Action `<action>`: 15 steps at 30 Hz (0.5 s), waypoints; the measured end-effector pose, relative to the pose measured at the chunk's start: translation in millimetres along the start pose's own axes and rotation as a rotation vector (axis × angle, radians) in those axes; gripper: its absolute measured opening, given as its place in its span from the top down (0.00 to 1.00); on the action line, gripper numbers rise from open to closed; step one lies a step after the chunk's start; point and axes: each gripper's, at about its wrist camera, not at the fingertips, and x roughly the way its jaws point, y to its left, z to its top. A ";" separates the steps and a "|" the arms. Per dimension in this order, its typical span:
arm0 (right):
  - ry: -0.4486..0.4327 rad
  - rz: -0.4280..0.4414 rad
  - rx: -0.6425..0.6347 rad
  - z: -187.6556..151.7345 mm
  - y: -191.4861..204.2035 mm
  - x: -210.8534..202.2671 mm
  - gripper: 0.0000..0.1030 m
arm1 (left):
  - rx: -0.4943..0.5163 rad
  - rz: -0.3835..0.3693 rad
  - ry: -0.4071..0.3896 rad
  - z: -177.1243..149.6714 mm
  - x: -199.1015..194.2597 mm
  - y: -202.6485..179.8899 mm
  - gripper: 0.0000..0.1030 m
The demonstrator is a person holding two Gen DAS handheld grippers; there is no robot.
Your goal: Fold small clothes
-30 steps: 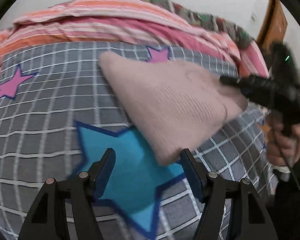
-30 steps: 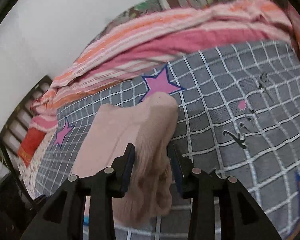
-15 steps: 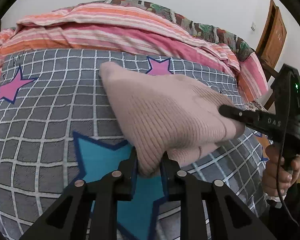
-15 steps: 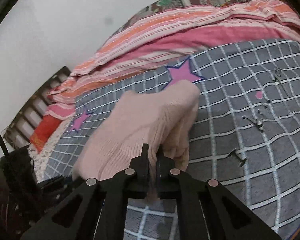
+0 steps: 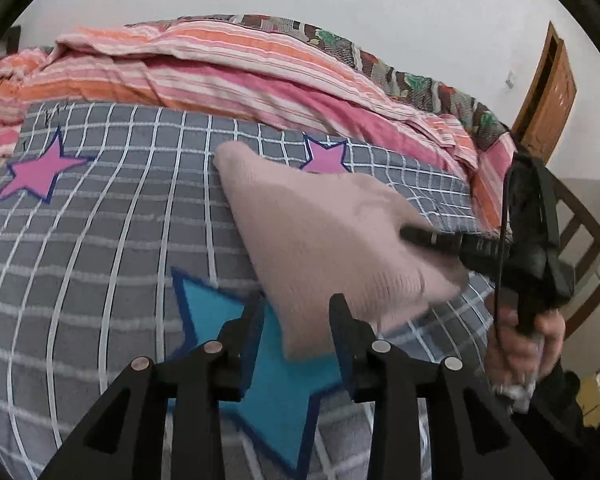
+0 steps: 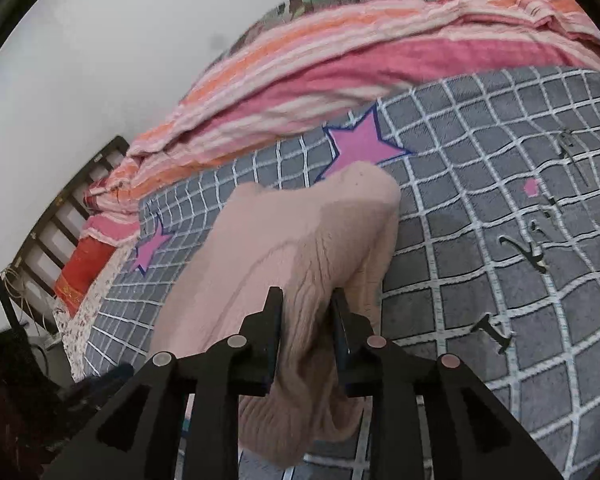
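Observation:
A pink knitted garment (image 5: 320,232) lies folded on the grey checked bedsheet (image 5: 100,240), over a blue star. My left gripper (image 5: 296,316) has its jaws apart around the garment's near corner, not pinching it. My right gripper (image 6: 306,312) has its jaws partly apart with a thick fold of the garment (image 6: 300,240) between them. The right gripper (image 5: 424,236) also shows in the left wrist view, lying on the garment's right side.
A striped pink and orange quilt (image 5: 220,68) is heaped along the far side of the bed. A wooden chair (image 5: 580,240) and a brown door (image 5: 548,96) stand at the right. A slatted headboard (image 6: 60,220) shows in the right wrist view.
Both grippers were shut on the garment half a second ago and have since opened. The garment has settled lower on the sheet.

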 end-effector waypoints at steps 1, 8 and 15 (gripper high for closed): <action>0.015 -0.021 -0.013 -0.1 0.9 4.5 0.84 | -0.006 0.003 0.004 10.2 9.0 -2.9 0.69; -0.070 -0.044 -0.090 -16.8 -4.7 -12.4 0.89 | -0.020 0.045 0.058 24.3 58.0 -15.6 0.62; -0.016 -0.069 -0.085 -11.6 -5.1 -9.1 0.85 | 0.023 0.069 0.043 29.5 52.0 -16.6 0.59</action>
